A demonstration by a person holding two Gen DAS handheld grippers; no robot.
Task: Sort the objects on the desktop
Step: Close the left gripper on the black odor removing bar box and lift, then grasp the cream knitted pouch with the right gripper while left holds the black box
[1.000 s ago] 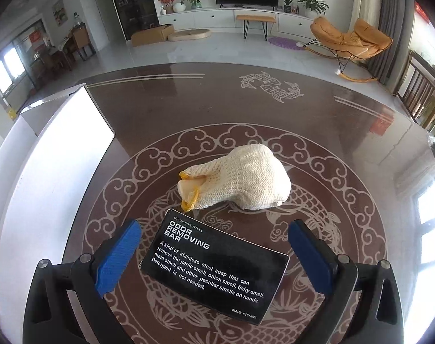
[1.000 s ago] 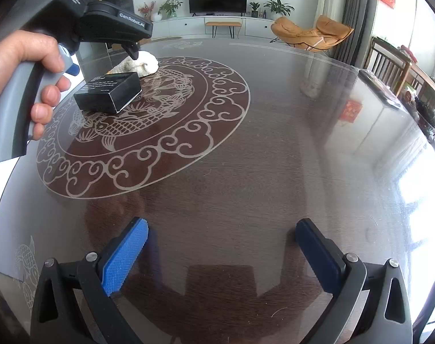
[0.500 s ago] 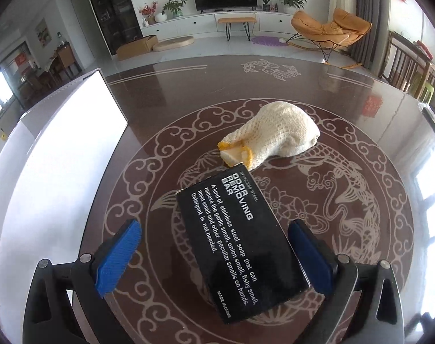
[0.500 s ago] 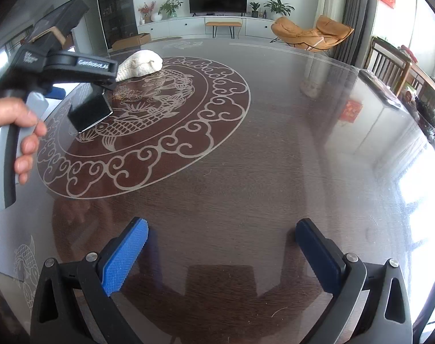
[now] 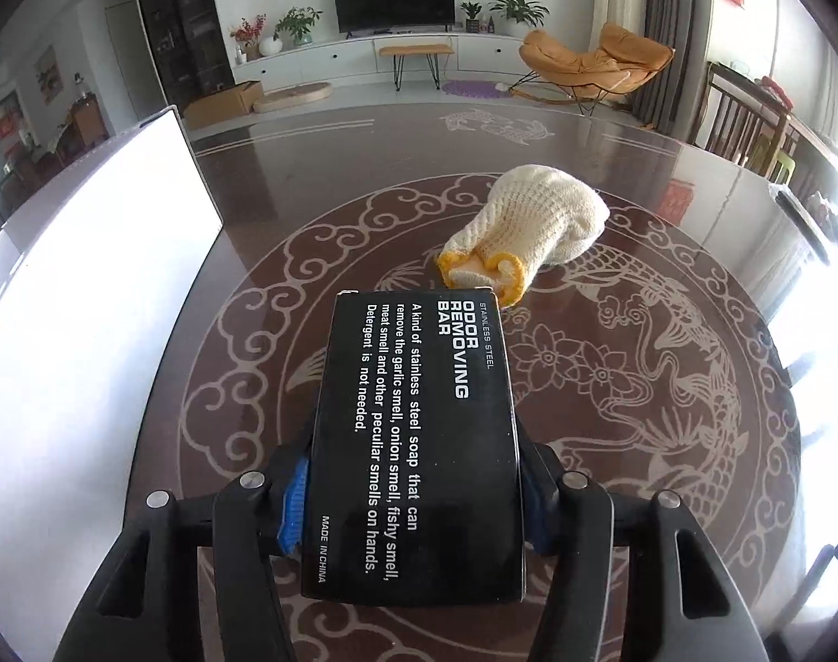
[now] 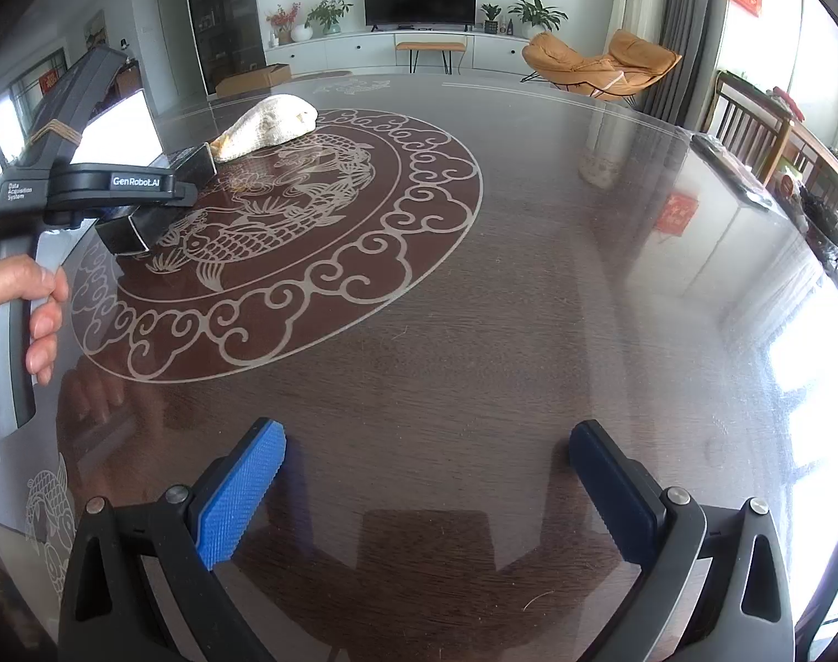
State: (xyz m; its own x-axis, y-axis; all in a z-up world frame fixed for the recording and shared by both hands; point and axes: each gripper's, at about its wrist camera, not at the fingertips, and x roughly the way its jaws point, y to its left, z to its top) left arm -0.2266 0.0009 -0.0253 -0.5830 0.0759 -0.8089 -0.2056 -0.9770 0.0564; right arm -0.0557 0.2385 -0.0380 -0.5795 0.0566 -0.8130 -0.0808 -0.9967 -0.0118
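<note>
A black box printed "Odor Removing Bar" lies lengthwise between the fingers of my left gripper. The jaws are closing, and both blue pads sit against the box's long sides. Just beyond the box's far end lies a cream knitted glove with a yellow cuff. In the right wrist view the box shows under the left tool at far left, with the glove behind it. My right gripper is open over bare table, with nothing between its fingers.
A white bin wall stands along the table's left side. The round dark glass table carries a dragon pattern. A person's hand grips the left tool's handle. Dark items lie at the table's far right edge.
My left gripper moved forward over the black box and rolled, so the box now runs lengthwise between the fingers. Its jaws came in from wide open onto the box's sides. The right gripper stayed still.
</note>
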